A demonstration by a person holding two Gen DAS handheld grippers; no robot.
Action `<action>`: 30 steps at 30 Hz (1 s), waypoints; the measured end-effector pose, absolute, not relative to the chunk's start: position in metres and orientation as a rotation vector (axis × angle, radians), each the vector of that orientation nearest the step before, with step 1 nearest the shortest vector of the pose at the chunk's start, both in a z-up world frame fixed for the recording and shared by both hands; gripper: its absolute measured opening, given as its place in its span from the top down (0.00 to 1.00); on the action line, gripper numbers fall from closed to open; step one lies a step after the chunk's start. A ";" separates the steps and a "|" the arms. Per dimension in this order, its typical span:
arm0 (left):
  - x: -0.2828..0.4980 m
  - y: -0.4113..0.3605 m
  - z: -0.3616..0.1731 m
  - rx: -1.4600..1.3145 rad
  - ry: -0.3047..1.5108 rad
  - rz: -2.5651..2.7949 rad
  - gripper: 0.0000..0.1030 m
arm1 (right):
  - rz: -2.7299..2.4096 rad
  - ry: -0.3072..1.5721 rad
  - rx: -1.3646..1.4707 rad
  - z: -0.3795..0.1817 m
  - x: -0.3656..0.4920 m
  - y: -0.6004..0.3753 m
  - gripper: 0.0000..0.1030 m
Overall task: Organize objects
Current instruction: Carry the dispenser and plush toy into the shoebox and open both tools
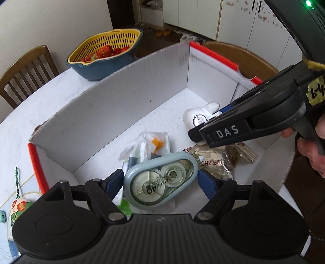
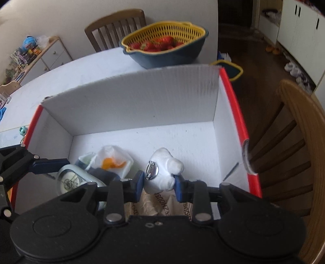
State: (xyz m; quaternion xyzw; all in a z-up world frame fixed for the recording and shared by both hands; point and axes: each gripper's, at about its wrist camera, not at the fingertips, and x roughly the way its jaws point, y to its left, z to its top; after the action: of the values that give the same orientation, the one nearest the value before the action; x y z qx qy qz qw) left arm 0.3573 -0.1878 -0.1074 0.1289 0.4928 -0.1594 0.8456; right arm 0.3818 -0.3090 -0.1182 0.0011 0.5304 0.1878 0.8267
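White table fills the centre. Wooden chair at top, against a pale wall. Dark floor and white cabinets upper right.

Home dining area: wooden chairs, strawberry colander, slippers.

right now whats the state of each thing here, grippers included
left gripper: shut on the correction tape, over the box
correction tape: held between the left fingers
right gripper: shut on the white plush toy
white plush toy: gripped, low inside the box
white box: open-topped, on the table
clear packet: lying in the box
tan snack bag: lying in the box
strawberry colander: upright, holding strawberries
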 end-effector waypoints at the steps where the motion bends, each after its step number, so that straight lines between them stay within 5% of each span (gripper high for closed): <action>1: 0.359 -0.189 -0.109 0.276 1.045 -0.334 0.22 | 0.401 1.140 0.005 -0.121 0.383 -0.308 0.72; 30: 0.346 -0.168 -0.087 0.159 1.004 -0.333 0.25 | 0.387 1.129 0.045 -0.097 0.359 -0.317 0.51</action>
State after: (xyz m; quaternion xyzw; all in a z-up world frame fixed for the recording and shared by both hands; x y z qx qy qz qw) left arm 0.3457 -0.1675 -0.0867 0.0756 0.4785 -0.1585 0.8603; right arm 0.3589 -0.3167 -0.0967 0.0210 0.5315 0.1823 0.8270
